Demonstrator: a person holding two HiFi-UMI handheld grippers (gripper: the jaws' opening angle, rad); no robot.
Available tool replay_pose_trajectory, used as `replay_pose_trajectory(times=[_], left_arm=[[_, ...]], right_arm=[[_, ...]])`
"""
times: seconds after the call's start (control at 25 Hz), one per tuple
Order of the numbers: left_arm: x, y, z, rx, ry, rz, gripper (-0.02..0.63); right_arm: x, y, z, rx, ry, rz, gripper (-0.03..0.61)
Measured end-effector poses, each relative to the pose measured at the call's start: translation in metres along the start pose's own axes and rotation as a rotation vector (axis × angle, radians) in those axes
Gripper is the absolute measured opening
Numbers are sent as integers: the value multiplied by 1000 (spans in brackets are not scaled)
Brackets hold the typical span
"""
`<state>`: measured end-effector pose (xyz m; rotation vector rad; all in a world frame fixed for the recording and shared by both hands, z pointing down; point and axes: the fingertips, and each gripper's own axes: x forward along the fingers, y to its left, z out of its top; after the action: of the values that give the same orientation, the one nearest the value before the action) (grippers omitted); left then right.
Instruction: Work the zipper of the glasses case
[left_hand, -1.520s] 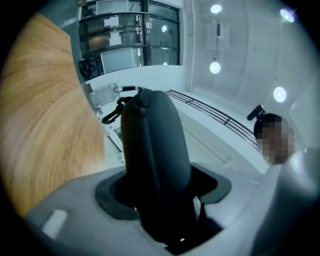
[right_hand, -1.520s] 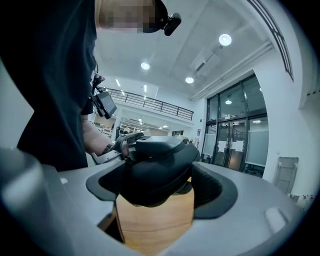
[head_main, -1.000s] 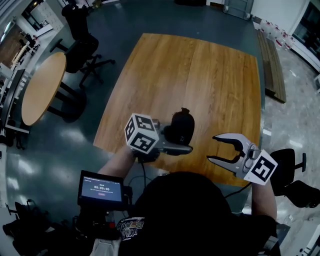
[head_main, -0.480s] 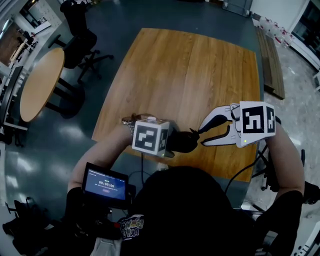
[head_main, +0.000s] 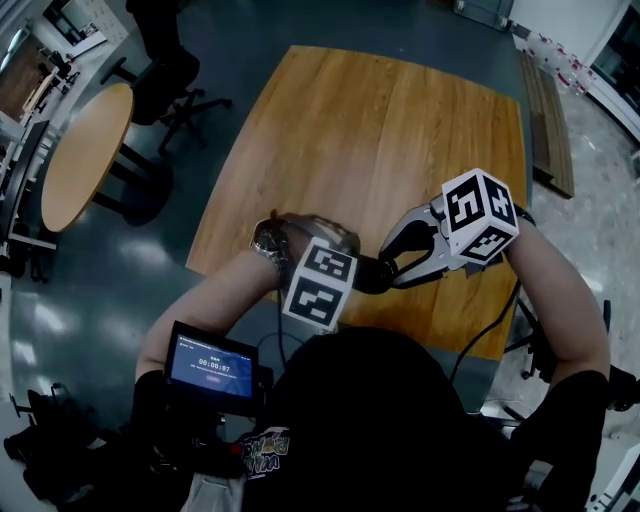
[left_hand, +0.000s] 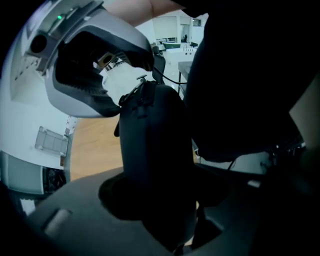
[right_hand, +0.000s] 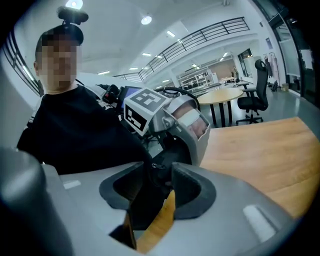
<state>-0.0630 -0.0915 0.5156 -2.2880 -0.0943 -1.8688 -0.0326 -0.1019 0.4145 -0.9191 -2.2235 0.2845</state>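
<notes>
The black glasses case (head_main: 372, 272) is held over the near edge of the wooden table (head_main: 380, 130). My left gripper (head_main: 345, 280) points steeply down, mostly hidden under its marker cube. In the left gripper view the case (left_hand: 150, 150) stands upright, clamped between the jaws of my left gripper (left_hand: 160, 200). My right gripper (head_main: 388, 266) comes in from the right at the case's end. Its jaws have just been opening. In the right gripper view the right gripper (right_hand: 155, 175) has the zipper pull (right_hand: 156, 167) and the case's end in the gap, the pads not pressing.
A round table (head_main: 85, 165) and an office chair (head_main: 165, 70) stand on the floor to the left. A small lit screen (head_main: 212, 362) hangs at the person's chest. A wooden bench (head_main: 548, 110) lies beyond the table's right edge.
The left hand has turned over and sunk with the case, its cube now nearer the body. The right gripper has swung in from the right, up to the case's end.
</notes>
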Motion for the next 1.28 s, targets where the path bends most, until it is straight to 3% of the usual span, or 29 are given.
replay_pose_trajectory(times=[0.12,0.32,0.56,0.6,0.64,0.88,1.08,1.16,1.2,1.28], left_arm=[[5,0,-8,22,52,7,267],[10,5,-21,33,103,23,265],[13,12,-23,-8,50,41,261],[14,11,-22,-31,19,27,259],[14,10,-22,-63,-18,6,258],[10,-3,5,-249,-303,-169,258],[-22,-20,36,-452,-649,-448,259],[-37,-24,51,-490,-787,-546,261],[-42,-24,56,-492,-825,-566,261],[-44,-24,59,-474,-820,-549,259]], right_arm=[[7,-4,-4,-13,41,-18,159],[16,-17,-14,-128,149,-140,132],[15,-15,-10,-189,148,-196,97],[15,-14,-9,-199,139,-196,91],[14,-14,-7,-208,128,-199,36],[3,-9,2,-262,50,-231,8],[-12,-4,26,-349,-49,-291,5],[-19,-2,39,-377,-103,-304,5],[-21,0,43,-380,-123,-306,4],[-23,2,47,-383,-134,-304,3]])
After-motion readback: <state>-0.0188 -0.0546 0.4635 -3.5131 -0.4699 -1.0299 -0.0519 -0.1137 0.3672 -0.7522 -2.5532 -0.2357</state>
